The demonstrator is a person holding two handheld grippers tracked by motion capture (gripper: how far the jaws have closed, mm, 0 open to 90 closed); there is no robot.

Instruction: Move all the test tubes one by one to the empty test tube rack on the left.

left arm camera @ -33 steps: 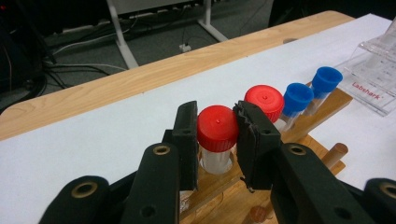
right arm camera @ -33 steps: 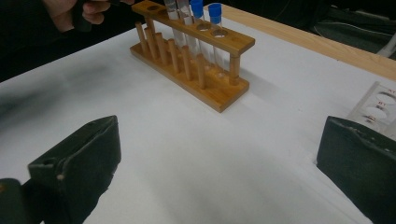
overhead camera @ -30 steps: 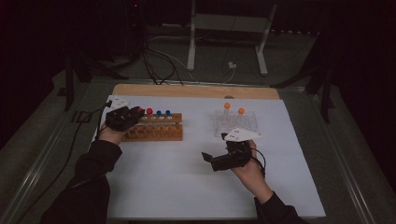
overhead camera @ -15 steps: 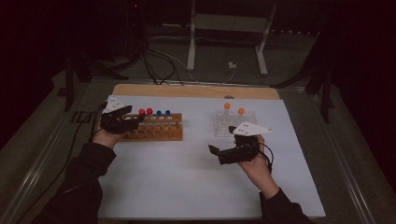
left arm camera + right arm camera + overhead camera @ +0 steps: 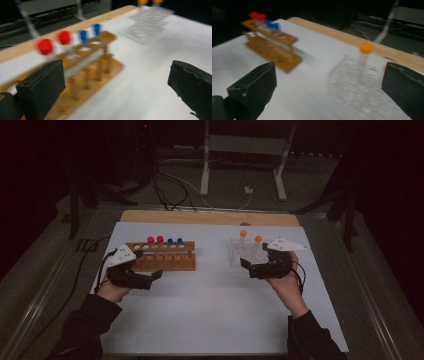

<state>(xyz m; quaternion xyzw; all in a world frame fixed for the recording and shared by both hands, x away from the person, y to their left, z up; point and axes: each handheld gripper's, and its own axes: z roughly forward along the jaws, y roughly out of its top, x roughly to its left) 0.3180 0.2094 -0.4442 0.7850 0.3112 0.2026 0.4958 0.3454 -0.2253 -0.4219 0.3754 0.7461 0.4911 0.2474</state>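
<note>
On the white tabletop (image 5: 215, 310) we see the wooden rack (image 5: 162, 256) just ahead of our left tool (image 5: 155, 276), whose jaws have just been opening with nothing between them. The clear rack (image 5: 243, 254) sits just beside our right tool (image 5: 246, 265), jaws apart and bare. Its red label (image 5: 136, 35) is too blurred to read.

High view: fixed above person's side, looks forward and down over whole white table (image 5: 210, 320), far off. Left gripper view: low, close to wooden rack (image 5: 95, 67), faces along it toward clear rack (image 5: 147, 25). Right gripper view: low, close to clear rack (image 5: 352, 85), faces across sheet toward wooden rack (image 5: 272, 47). All three share both racks.
</note>
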